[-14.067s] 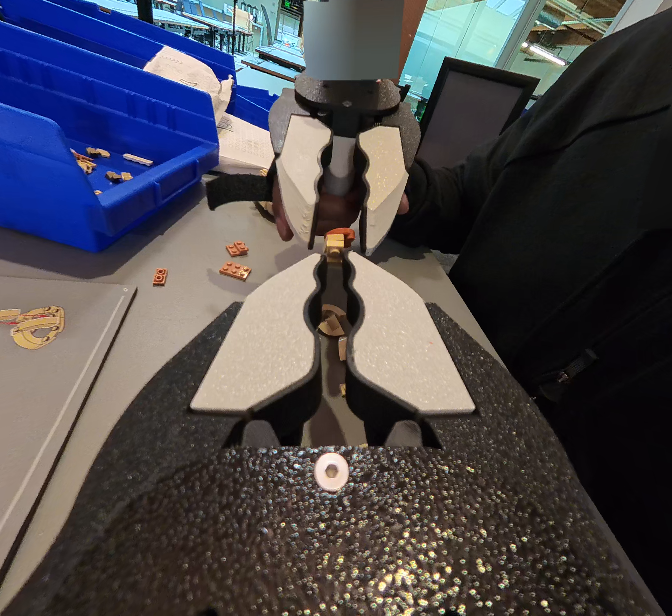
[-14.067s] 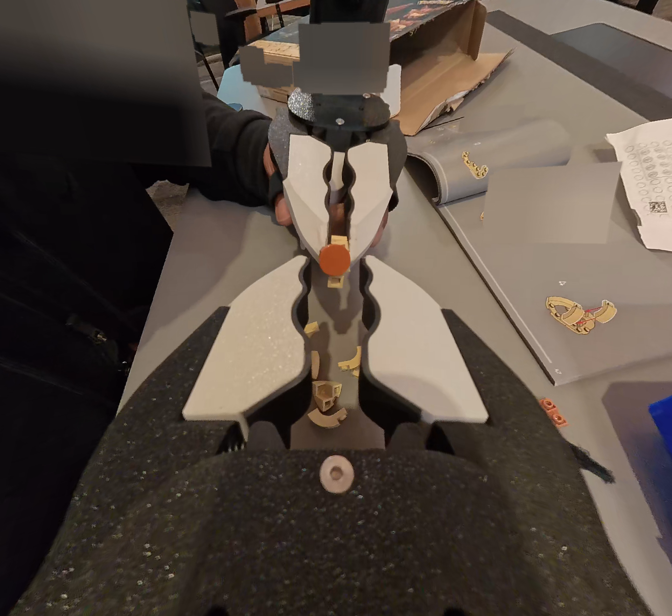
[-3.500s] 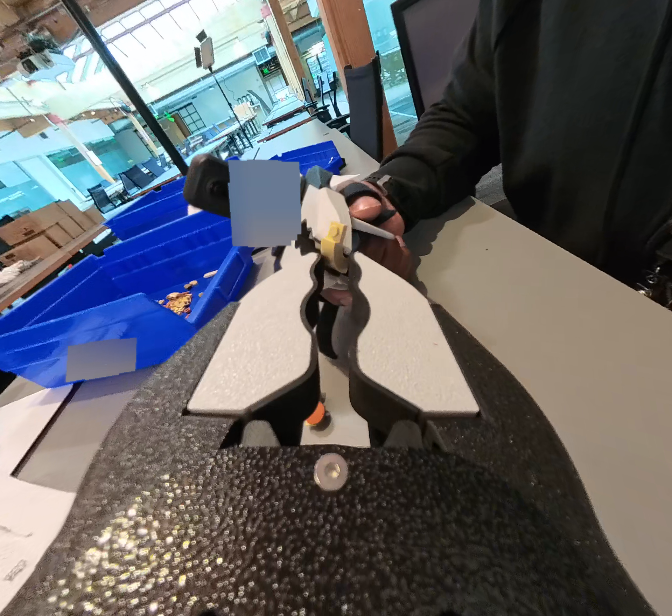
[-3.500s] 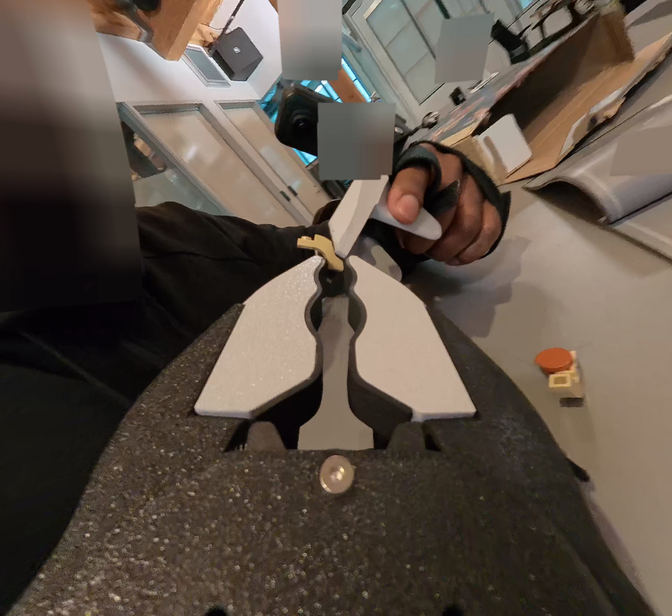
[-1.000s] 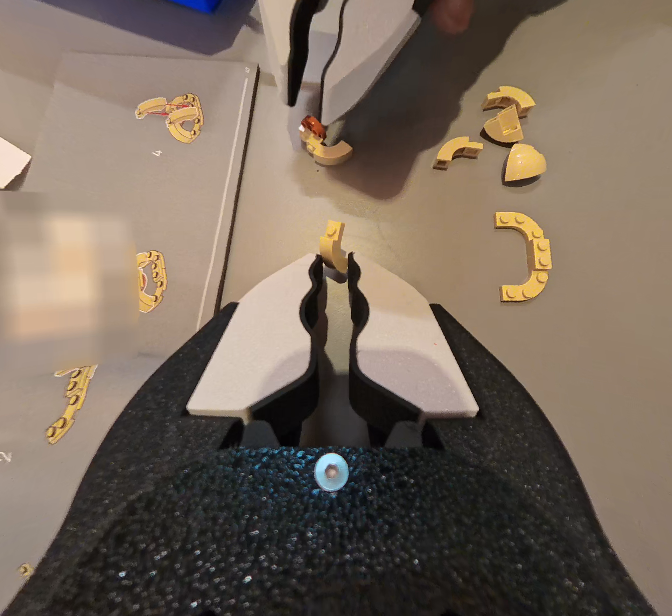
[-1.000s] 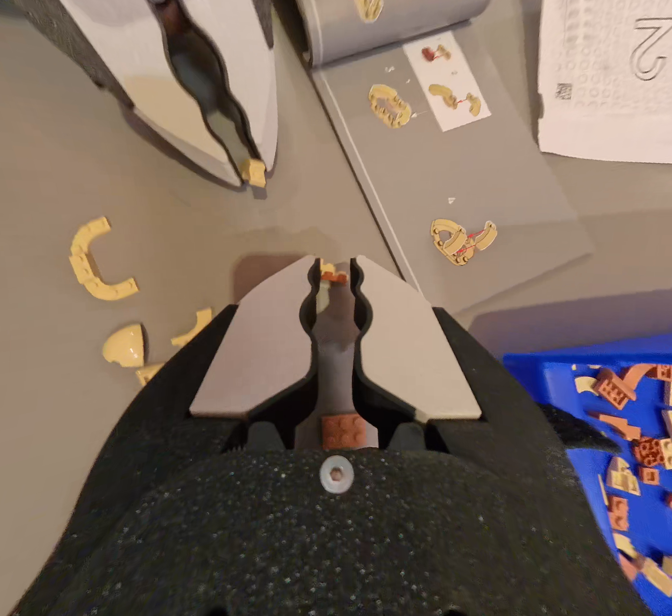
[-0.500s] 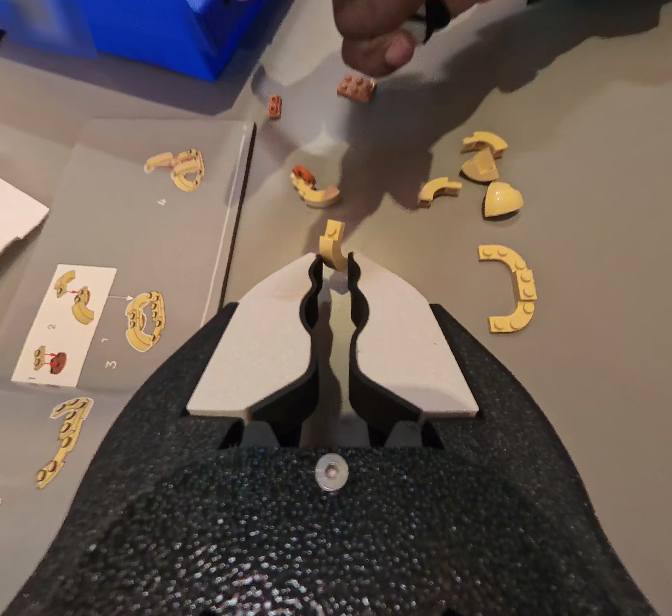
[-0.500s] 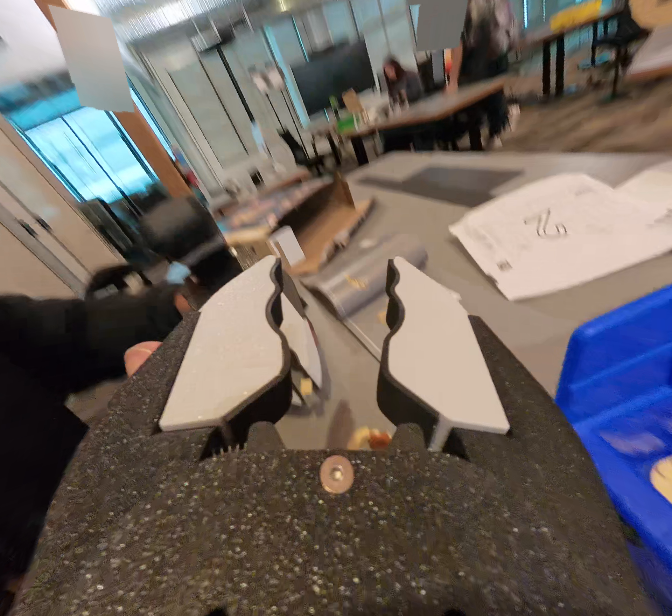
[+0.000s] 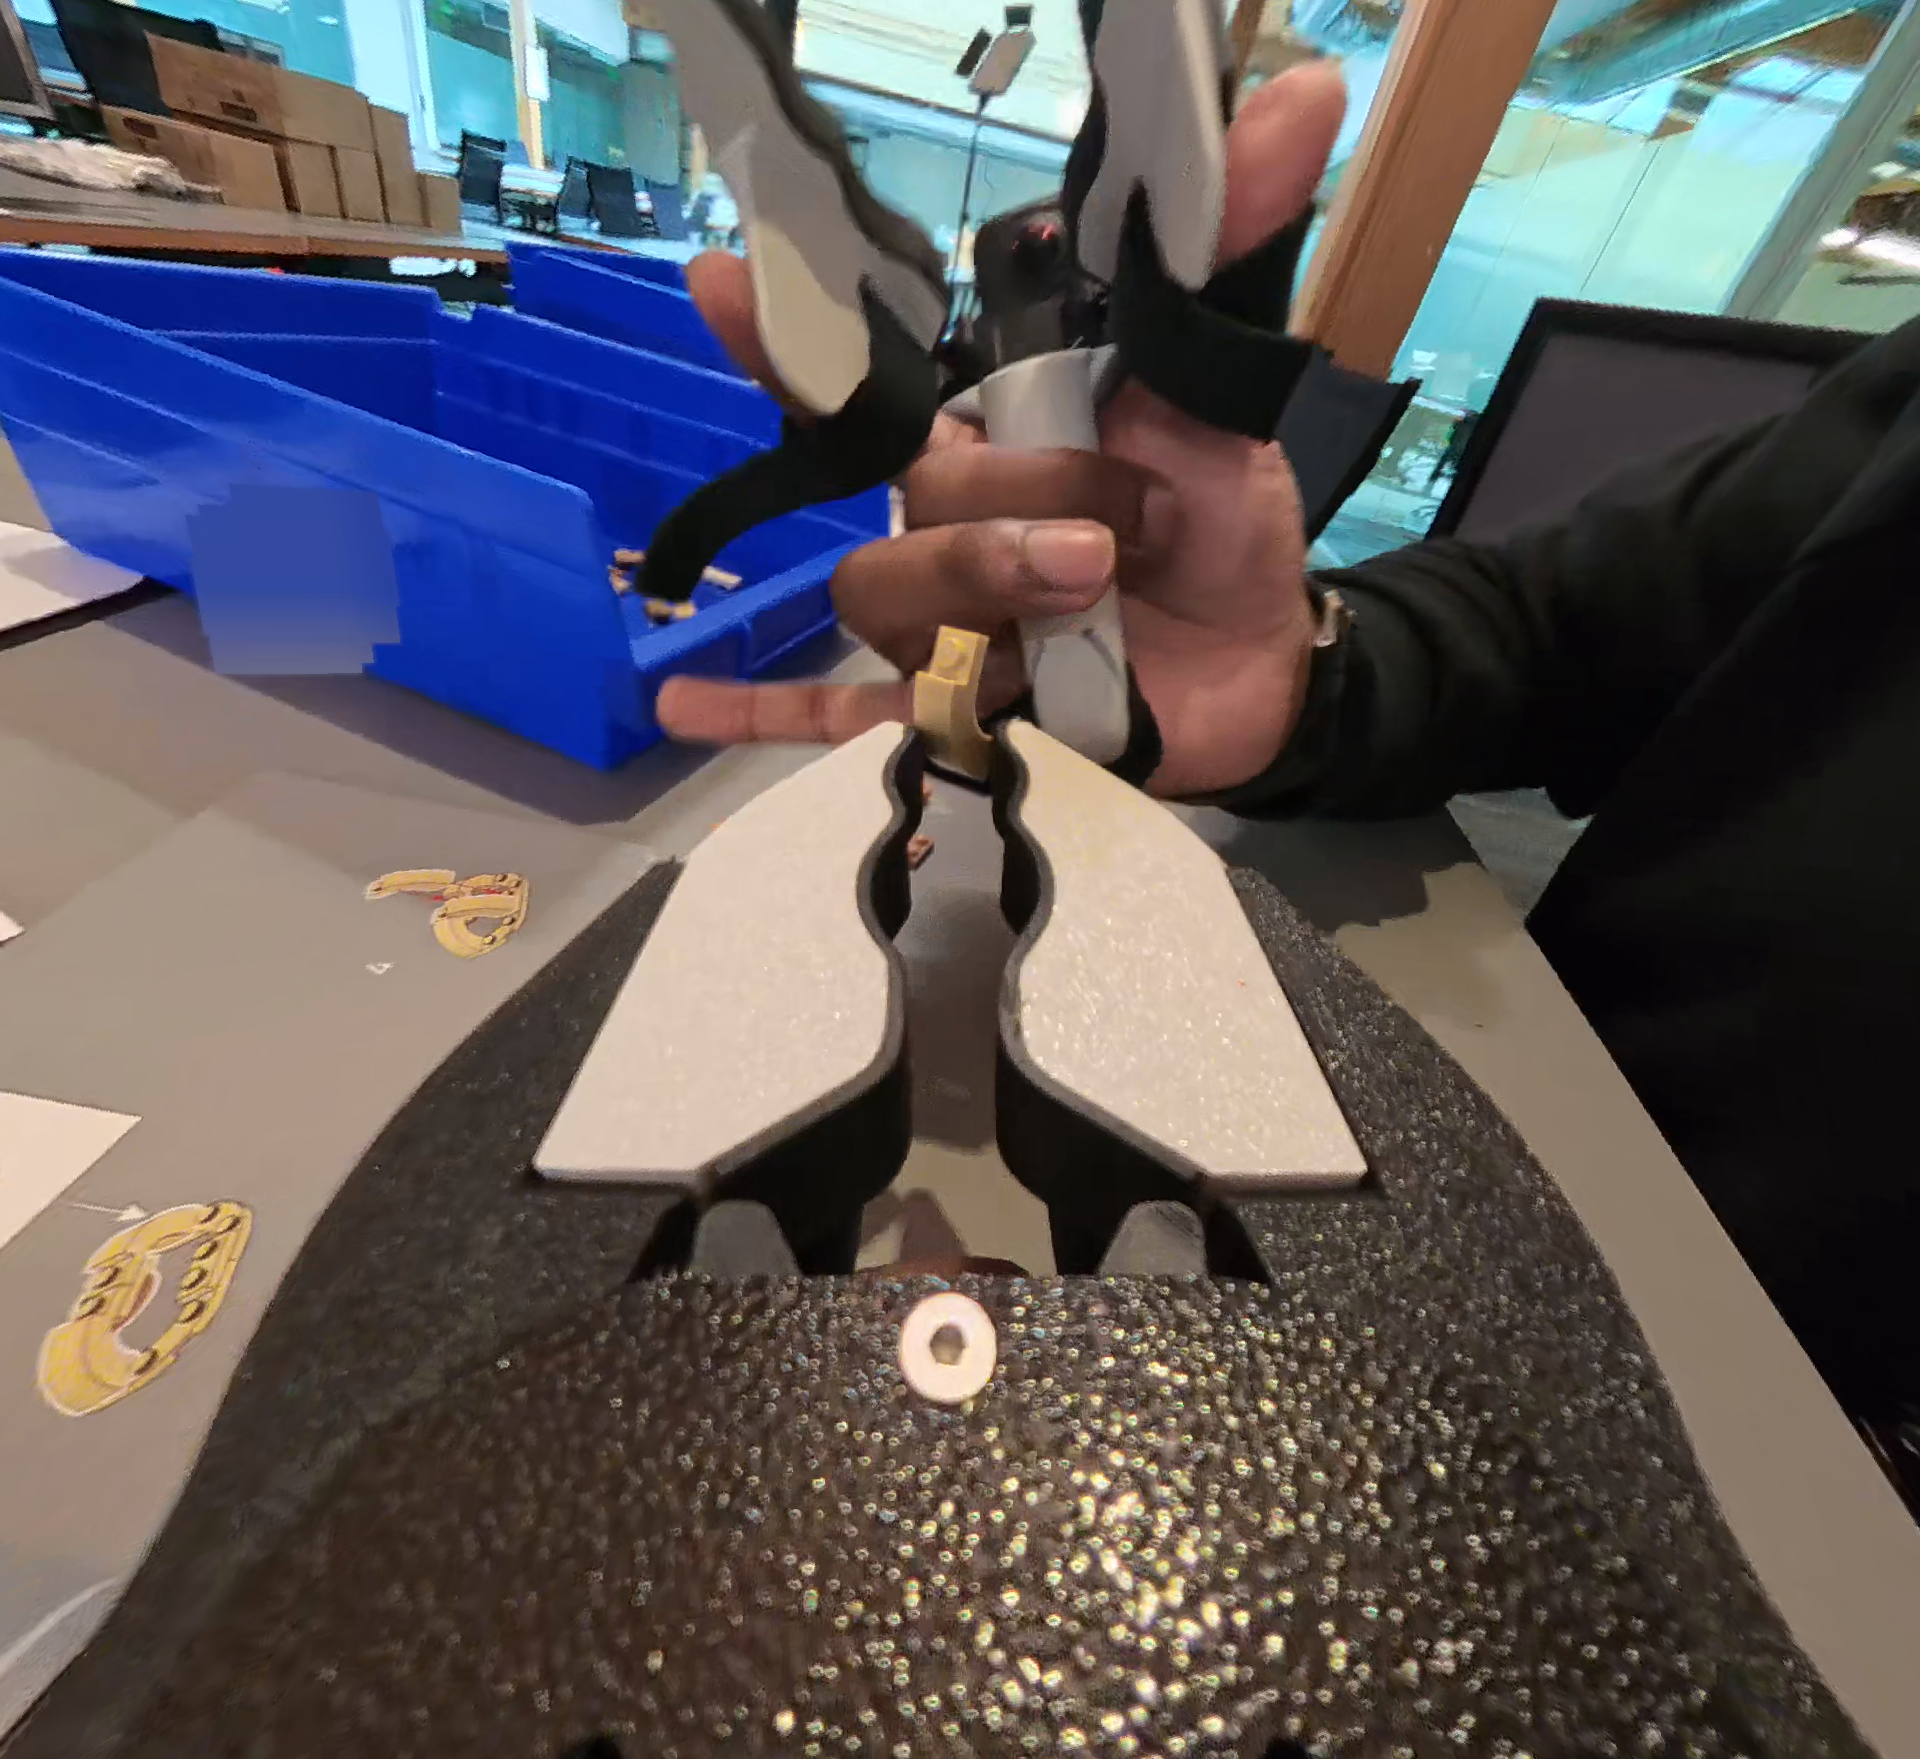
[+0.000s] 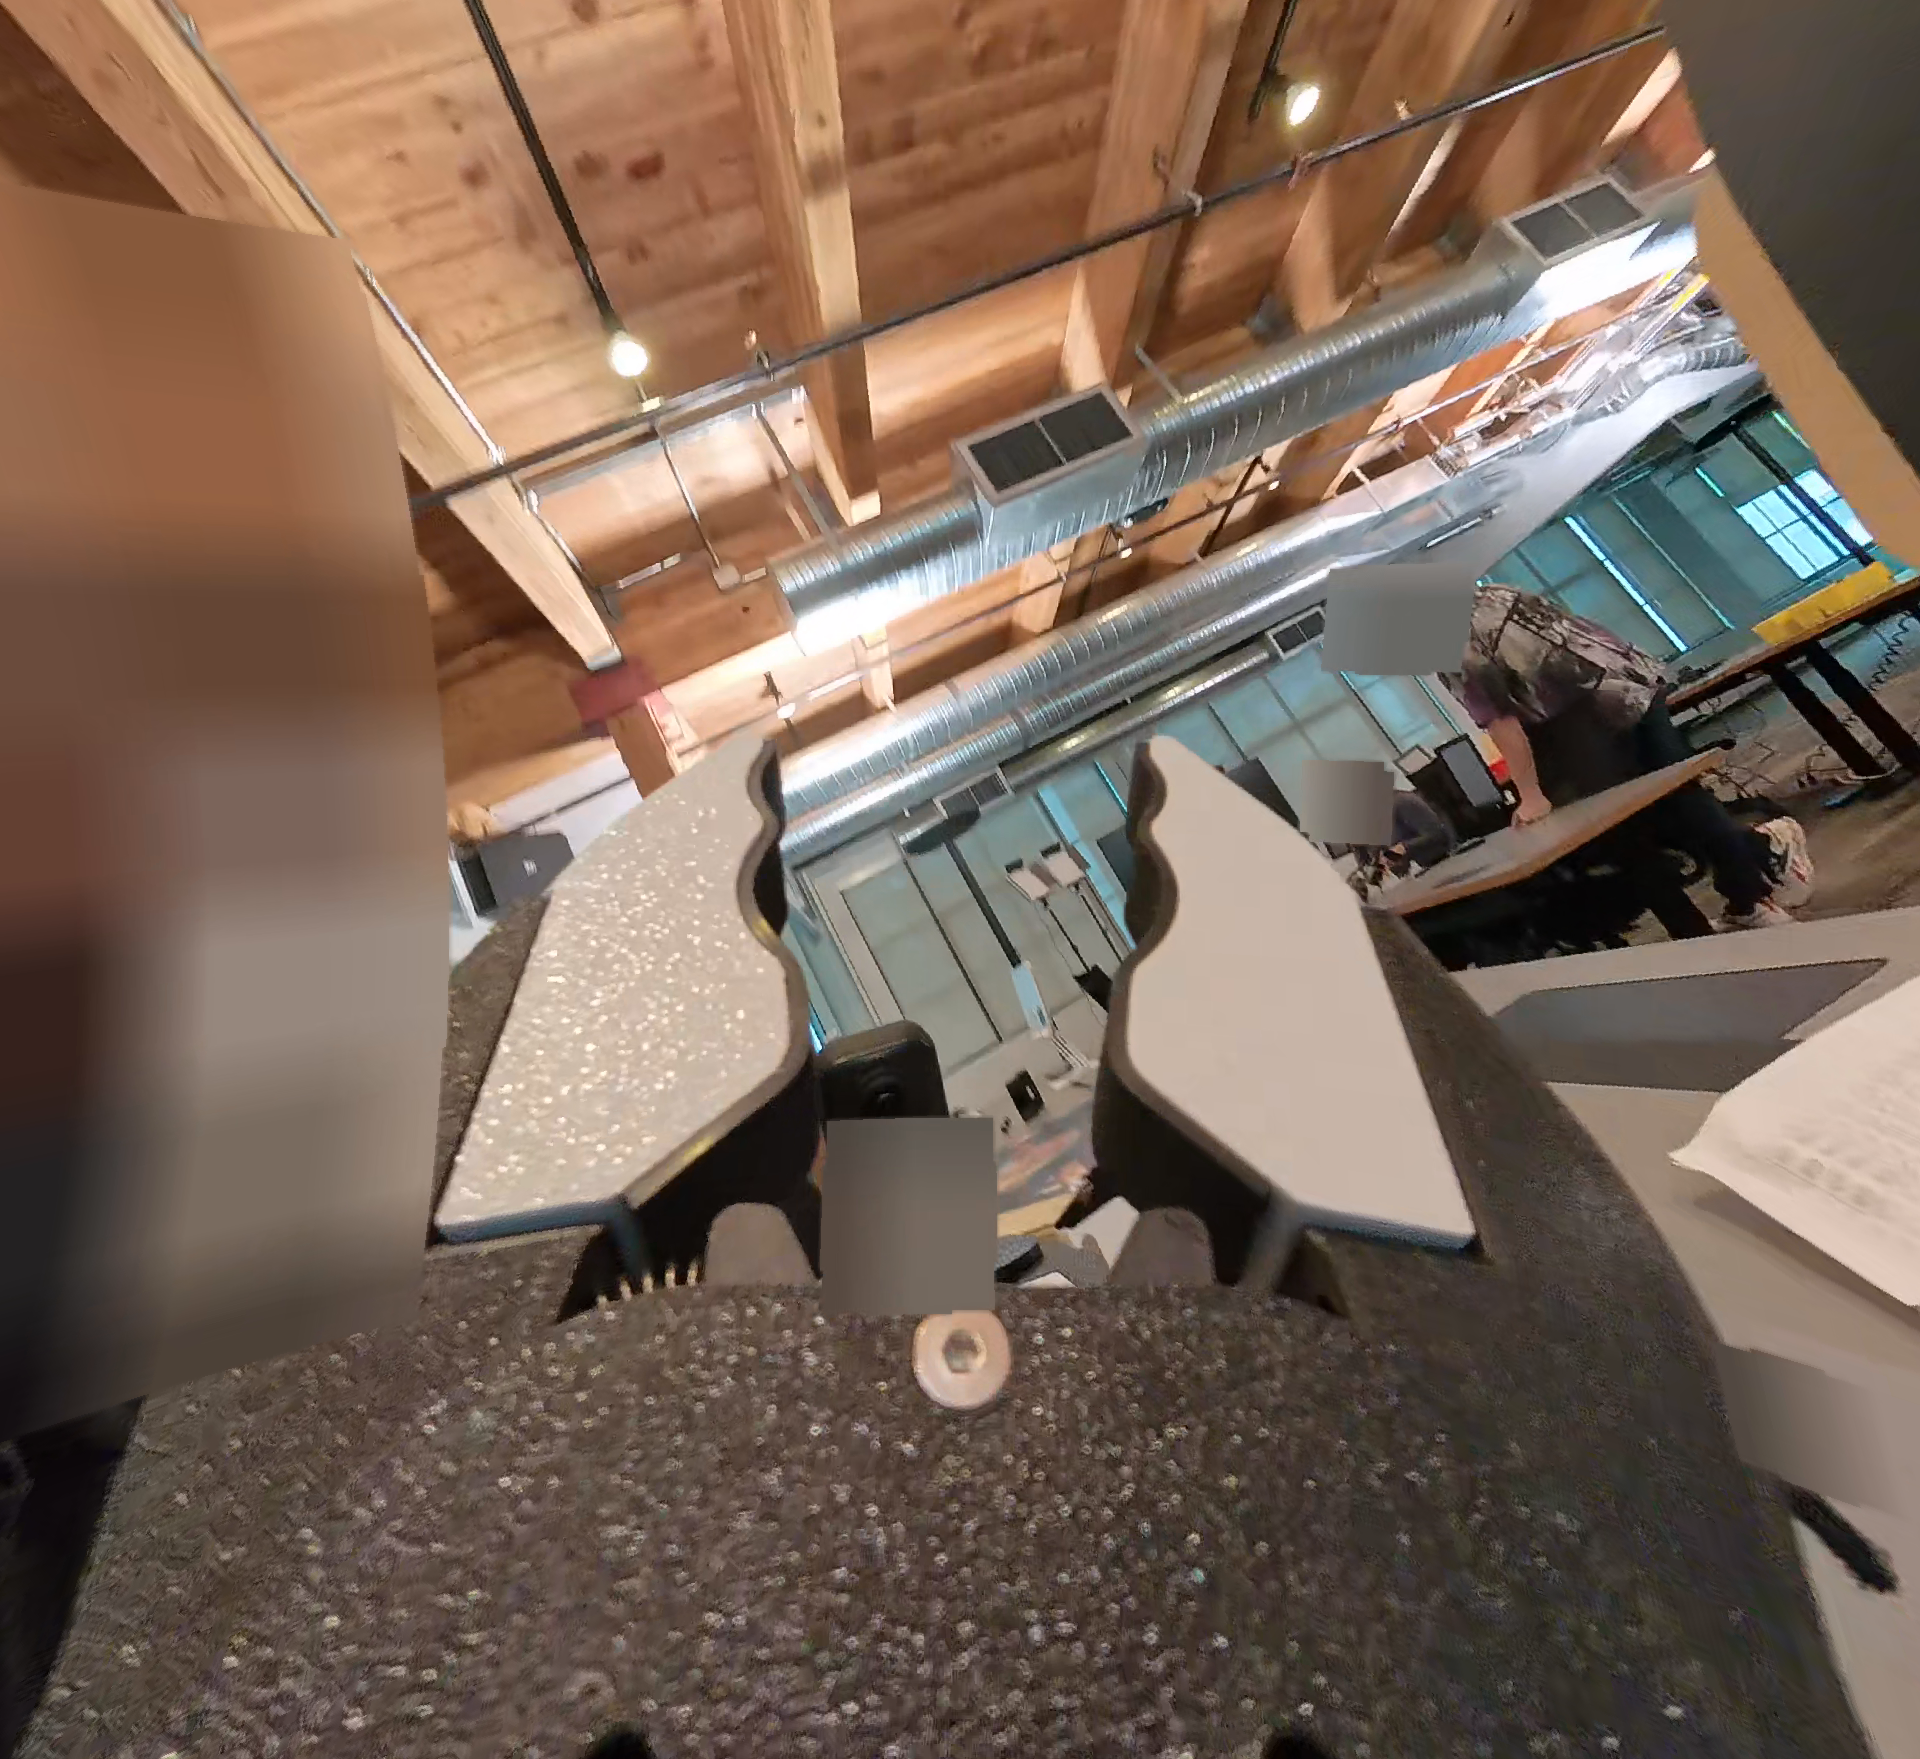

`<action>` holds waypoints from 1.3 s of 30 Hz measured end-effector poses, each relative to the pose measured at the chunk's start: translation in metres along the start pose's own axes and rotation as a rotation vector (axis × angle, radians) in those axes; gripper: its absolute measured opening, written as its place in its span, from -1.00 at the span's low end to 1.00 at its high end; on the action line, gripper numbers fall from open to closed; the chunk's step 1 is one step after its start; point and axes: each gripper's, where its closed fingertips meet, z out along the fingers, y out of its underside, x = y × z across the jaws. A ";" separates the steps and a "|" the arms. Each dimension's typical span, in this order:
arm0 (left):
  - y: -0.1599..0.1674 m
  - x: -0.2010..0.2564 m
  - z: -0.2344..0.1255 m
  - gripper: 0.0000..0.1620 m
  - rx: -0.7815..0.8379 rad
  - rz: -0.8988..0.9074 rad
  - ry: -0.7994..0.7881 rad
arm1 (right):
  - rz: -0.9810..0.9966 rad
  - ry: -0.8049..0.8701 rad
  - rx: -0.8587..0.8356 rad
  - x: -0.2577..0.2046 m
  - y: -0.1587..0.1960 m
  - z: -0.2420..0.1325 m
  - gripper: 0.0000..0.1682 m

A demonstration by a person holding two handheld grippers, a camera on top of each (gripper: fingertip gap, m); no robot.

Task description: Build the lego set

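Above the table [image 9: 260, 836], the left gripper [image 9: 951, 743] pinches a tan arch [image 9: 951, 701] at its tips. The right gripper [image 10: 956, 816] points at the ceiling, gaping and empty. Judged step: mating parts; next, it must fetch the partner piece.

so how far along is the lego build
Early. Nothing finished shows. In hand: the left gripper is shut on one tan curved piece; the right gripper is open, empty, tilted up at the ceiling. Left: joining that piece on, and loose parts still lie in the blue bin.
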 end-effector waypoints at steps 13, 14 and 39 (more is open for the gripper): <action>0.036 -0.056 -0.026 -0.85 -0.343 0.246 -0.314 | -0.385 0.301 -0.791 0.051 0.065 -0.045 -0.71; 0.038 -0.059 -0.027 -0.85 -0.361 0.264 -0.329 | -0.447 0.330 -0.897 0.055 0.076 -0.057 -0.70; 0.049 -0.067 -0.032 -0.85 -0.441 0.339 -0.350 | -0.639 0.553 -1.546 0.085 0.154 -0.152 -0.78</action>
